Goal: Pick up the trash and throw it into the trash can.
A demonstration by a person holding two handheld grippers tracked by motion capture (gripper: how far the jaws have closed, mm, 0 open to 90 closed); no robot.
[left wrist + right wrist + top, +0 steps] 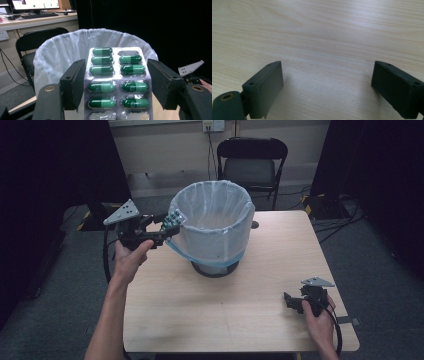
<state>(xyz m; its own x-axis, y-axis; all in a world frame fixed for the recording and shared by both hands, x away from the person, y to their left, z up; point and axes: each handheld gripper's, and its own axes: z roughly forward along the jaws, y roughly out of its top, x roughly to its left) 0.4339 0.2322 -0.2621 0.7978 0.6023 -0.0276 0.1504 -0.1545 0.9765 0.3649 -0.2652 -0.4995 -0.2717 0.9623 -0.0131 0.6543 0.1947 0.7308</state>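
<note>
While held, blister pack (116, 82) points binward (62, 50).

High view: above your side, looking forward and down on the whole table (240, 310) | Left gripper view: close along its jaws toward the lined bin (62, 50), chair (32, 40) at 10 o'clock; you see both in the high view too | Right gripper view: very near, facing down at bare table wood.
</note>
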